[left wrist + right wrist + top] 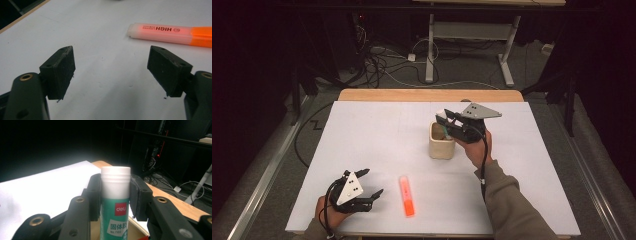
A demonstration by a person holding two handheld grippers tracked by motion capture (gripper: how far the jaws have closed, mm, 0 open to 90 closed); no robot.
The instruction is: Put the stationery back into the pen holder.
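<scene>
The right gripper (115,195) clamps a white-capped green glue stick (115,192), apparently just above the beige round cup (441,146) on the white tabletop (372,150). The left gripper (111,72) rests wide open, holding nothing, near the orange highlighter pen (172,33).

Dark room; cables (382,62) cross the grey floor (462,75).

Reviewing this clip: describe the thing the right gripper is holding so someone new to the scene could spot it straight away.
Start at the white table and find the beige cup near its middle. Just above the cup's mouth, the right gripper is clamped on an upright glue stick. It is a small tube with a white cap and a green label with a red logo, unlike the orange highlighter lying flat near the front edge.
</scene>
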